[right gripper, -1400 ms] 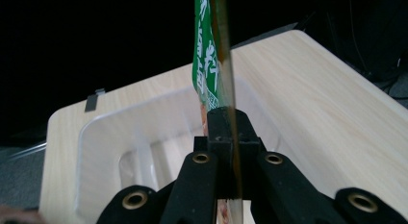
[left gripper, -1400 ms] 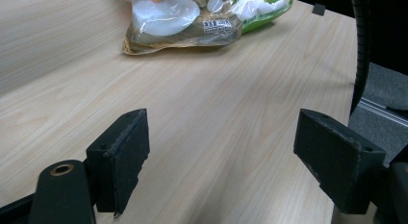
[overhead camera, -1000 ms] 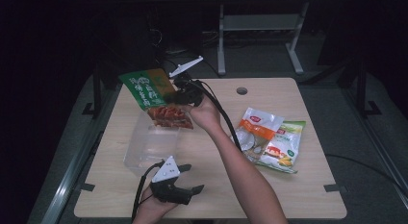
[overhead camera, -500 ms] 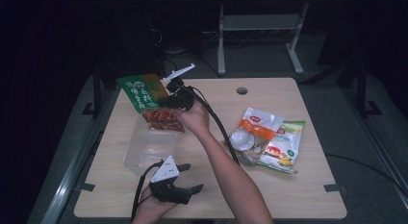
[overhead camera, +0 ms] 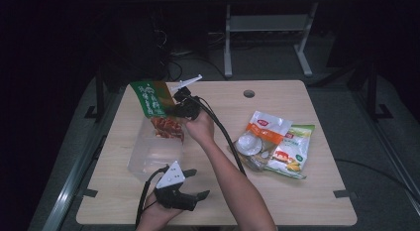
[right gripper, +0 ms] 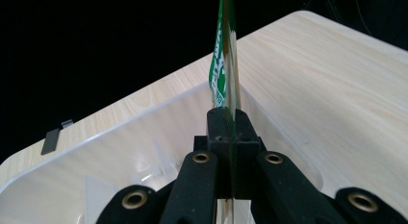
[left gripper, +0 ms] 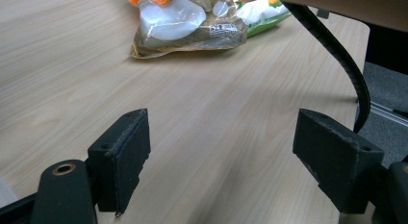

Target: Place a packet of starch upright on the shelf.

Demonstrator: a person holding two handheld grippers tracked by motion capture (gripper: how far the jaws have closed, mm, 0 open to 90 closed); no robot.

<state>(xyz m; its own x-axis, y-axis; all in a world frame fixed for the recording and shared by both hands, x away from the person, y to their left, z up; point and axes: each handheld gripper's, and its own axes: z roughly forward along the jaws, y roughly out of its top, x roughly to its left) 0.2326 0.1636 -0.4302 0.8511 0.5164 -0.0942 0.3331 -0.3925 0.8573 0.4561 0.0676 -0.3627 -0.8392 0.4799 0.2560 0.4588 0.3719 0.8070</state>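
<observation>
The right gripper (overhead camera: 174, 108) is squeezing its jaws tight on the green snack bag (overhead camera: 153, 99), and it is coming down. A second ago the bag was hanging higher above the clear box (overhead camera: 148, 156); now its red bottom is dipping into the box. So the bag is almost packed. The left gripper (overhead camera: 190, 196) is waiting just beside the box, jaws wide apart and empty.
</observation>
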